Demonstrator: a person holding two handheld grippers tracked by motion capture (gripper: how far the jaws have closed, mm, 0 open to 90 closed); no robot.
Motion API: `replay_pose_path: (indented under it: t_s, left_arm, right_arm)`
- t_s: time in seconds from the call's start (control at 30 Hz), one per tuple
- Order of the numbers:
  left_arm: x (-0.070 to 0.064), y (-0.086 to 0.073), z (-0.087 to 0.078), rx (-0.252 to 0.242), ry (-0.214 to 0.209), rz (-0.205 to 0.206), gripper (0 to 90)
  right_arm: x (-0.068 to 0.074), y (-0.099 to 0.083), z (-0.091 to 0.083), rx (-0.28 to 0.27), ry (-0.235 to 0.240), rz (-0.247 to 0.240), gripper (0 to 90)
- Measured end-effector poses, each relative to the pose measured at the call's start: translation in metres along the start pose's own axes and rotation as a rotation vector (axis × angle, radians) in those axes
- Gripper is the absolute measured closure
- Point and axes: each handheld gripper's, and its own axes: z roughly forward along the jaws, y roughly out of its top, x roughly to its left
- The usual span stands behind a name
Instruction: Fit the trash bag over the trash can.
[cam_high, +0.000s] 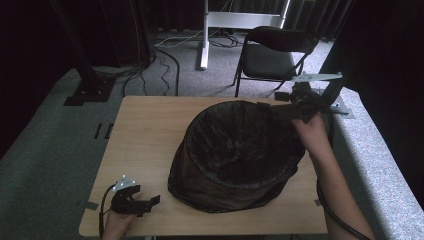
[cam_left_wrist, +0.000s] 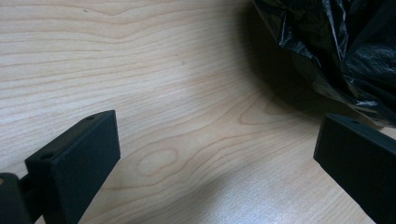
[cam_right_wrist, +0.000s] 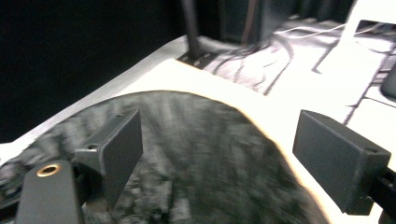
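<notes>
A round bin (cam_high: 235, 160) lined with a black trash bag (cam_high: 240, 135) is sitting in the middle of the high view, on a wooden table (cam_high: 145, 130). The right gripper (cam_high: 280, 111) is hovering at the bin's upper right rim with its jaws wide apart, holding nothing. The left gripper (cam_high: 150, 201) is resting near the table's lower left edge, jaws also wide and empty, just beside the bin's bottom. Bare wood is lying open on the left side of the table. A folding chair (cam_high: 275, 52) is standing beyond the far edge.

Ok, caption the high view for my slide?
Right gripper open at the far rim of a bag-lined bin; left gripper open, resting near the table corner.
</notes>
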Motion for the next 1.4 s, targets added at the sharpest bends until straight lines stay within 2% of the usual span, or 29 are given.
replay_pose_path:
  t_s: [0.07, 0.13, 0.27, 0.5, 0.57, 0.67, 0.87, 1.1, 1.27, 1.4]
  left_arm:
    - [0.0, 0.0, 0.001, 0.003, -0.003, -0.006, 0.6]
    - [0.0, 0.0, 0.001, 0.001, 0.0, -0.005, 0.6]
    - [0.0, -0.001, 0.002, 0.007, -0.002, -0.003, 0.6]
    - [0.001, -0.002, 0.002, 0.009, 0.004, -0.013, 0.6]
    - [0.001, -0.002, 0.002, 0.009, 0.003, -0.014, 0.6]
    - [0.001, -0.001, 0.001, 0.008, 0.002, -0.011, 0.6]
    - [0.002, -0.002, 0.0, 0.006, 0.006, -0.015, 0.6]
    - [0.002, -0.002, -0.003, 0.0, 0.013, -0.017, 0.6]
    - [0.004, -0.003, -0.004, -0.003, 0.014, -0.024, 0.6]
    - [0.003, -0.003, -0.004, -0.001, 0.016, -0.021, 0.6]
  right_arm:
    - [-0.008, -0.004, -0.007, -0.031, -0.026, 0.024, 15.3]
    - [-0.017, -0.01, -0.014, -0.064, -0.072, 0.046, 15.3]
    - [-0.034, -0.024, -0.021, -0.112, -0.214, 0.073, 15.3]
    - [-0.06, -0.06, -0.025, -0.142, -0.37, 0.124, 13.1]
    - [-0.067, -0.07, -0.025, -0.144, -0.378, 0.15, 13.1]
    - [-0.078, -0.089, -0.024, -0.142, -0.414, 0.189, 13.1]
    - [-0.094, -0.125, -0.019, -0.112, -0.469, 0.232, 13.2]
    - [-0.098, -0.171, -0.015, -0.089, -0.523, 0.265, 13.3]
    - [-0.1, -0.212, -0.013, -0.101, -0.506, 0.333, 13.3]
    - [-0.097, -0.241, -0.012, -0.096, -0.508, 0.364, 13.3]
